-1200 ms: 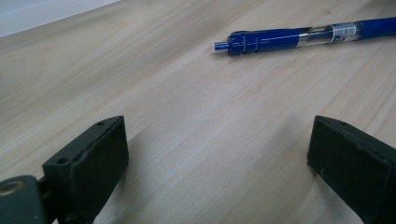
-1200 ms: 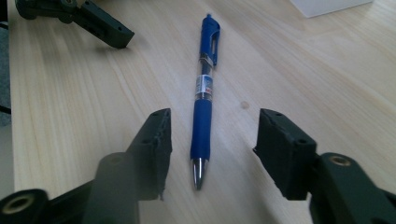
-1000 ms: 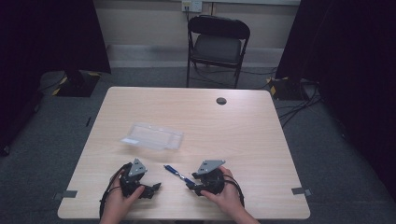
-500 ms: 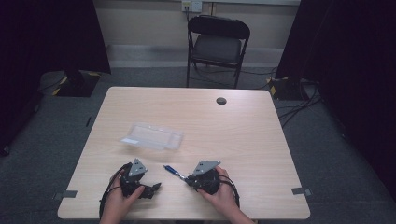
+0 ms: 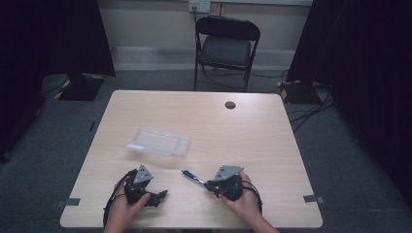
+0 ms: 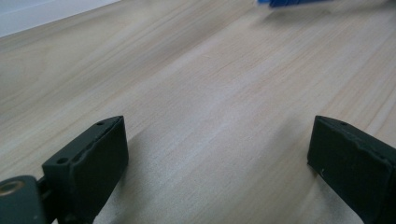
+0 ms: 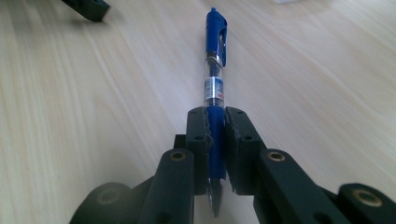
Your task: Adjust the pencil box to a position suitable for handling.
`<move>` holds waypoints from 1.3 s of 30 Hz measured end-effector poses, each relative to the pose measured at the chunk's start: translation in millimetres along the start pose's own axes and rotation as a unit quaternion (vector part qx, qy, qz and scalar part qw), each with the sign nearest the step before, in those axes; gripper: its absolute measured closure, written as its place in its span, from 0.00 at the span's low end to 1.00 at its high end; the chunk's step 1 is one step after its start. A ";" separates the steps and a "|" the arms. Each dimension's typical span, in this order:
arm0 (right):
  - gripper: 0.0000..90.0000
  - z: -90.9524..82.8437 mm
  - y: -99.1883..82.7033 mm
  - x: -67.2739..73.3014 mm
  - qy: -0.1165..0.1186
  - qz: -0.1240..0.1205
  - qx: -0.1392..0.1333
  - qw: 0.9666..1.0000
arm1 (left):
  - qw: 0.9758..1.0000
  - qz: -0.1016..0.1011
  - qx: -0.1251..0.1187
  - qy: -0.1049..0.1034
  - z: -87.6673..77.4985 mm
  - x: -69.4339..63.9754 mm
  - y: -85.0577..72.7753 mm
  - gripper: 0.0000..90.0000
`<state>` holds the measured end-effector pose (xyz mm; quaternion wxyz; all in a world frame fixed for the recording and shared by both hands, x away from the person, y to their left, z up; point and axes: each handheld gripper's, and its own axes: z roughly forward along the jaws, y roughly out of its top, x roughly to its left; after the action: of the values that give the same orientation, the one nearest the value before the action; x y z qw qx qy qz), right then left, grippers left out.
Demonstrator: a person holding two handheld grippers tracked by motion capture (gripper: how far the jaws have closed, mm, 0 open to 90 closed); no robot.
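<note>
A blue click pen with a clear barrel is pinched between my right gripper's two jaws, near its writing tip. Its clip end points away from the gripper, just above the wood. In the high view the pen sticks out to the left of the right gripper near the table's front edge. My left gripper rests on the table at the front left. In its own view the left gripper stands open over bare wood, and the pen's blue end shows at the top edge.
A clear plastic case lies on the light wooden table, left of centre. A black round grommet sits near the far edge. A black folding chair stands behind the table. Cables lie on the floor at right.
The right gripper has shifted a little to the right, and the pen has gone with it. The left gripper has stayed where it was.
</note>
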<state>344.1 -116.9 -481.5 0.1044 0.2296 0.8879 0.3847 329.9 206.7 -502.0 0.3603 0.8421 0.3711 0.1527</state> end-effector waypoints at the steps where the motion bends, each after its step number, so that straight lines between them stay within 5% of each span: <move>1: 0.90 -10.5 -8.0 -10.5 -0.011 0.010 0.001 1.000 | 1.000 0.000 0.000 0.000 0.0 0.0 0.0 0.05; 9: 0.90 -46.0 -41.7 -49.0 -0.049 0.065 -0.005 0.997 | 1.000 0.000 0.000 0.000 0.0 0.0 0.0 0.05; 17: 0.90 -51.7 -63.2 -60.8 -0.062 0.089 -0.003 0.994 | 1.000 0.000 0.000 0.000 0.0 0.0 0.0 0.05; 26: 0.85 -52.0 -67.7 -62.6 -0.057 0.102 -0.017 0.993 | 1.000 0.000 0.000 0.000 0.0 0.0 0.0 0.05; 35: 0.48 -58.0 -74.1 -67.8 -0.081 0.114 -0.029 0.990 | 1.000 0.000 0.000 0.000 0.0 0.0 0.0 0.05; 39: 0.31 -58.4 -77.8 -70.0 -0.077 0.105 -0.031 0.991 | 1.000 0.001 0.000 0.000 0.0 0.1 0.0 0.05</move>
<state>358.5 -234.7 -497.9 0.1385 0.3472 0.8357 0.4024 329.9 206.7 -502.0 0.3598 0.8425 0.3706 0.1530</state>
